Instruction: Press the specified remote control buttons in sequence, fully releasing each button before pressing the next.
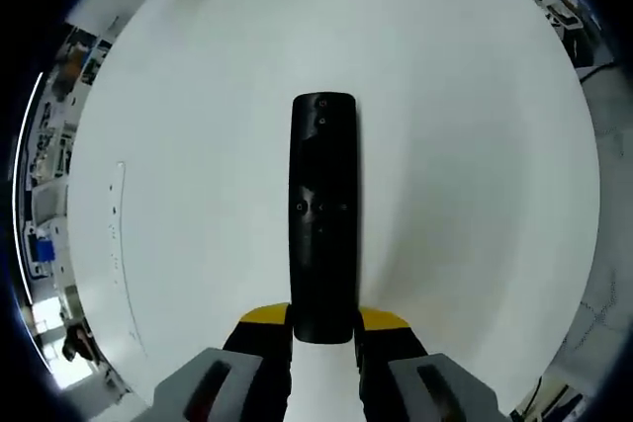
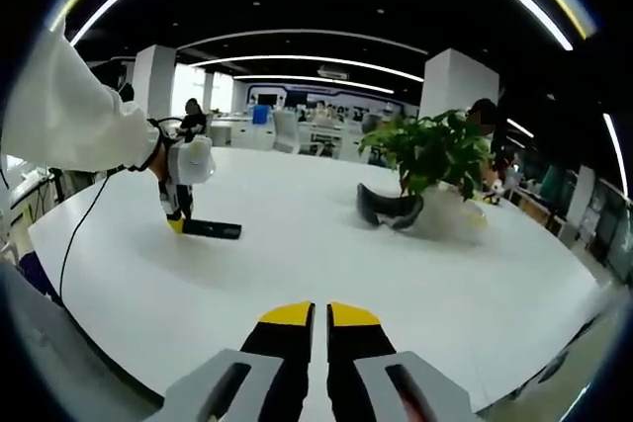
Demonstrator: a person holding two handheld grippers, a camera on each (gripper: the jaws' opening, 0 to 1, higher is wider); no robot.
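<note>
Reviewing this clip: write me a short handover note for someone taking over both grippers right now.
Left gripper: shut on the near end of the long black remote control, which lies flat on the round white table.
Right gripper: shut, holding nothing, held above the table well away from the remote.
Also on the table: a potted green plant and a black curved object beside it.
Done: remote steadied. No button is being pressed now.
Left: bring the right gripper over and press the buttons in sequence, releasing each fully.
</note>
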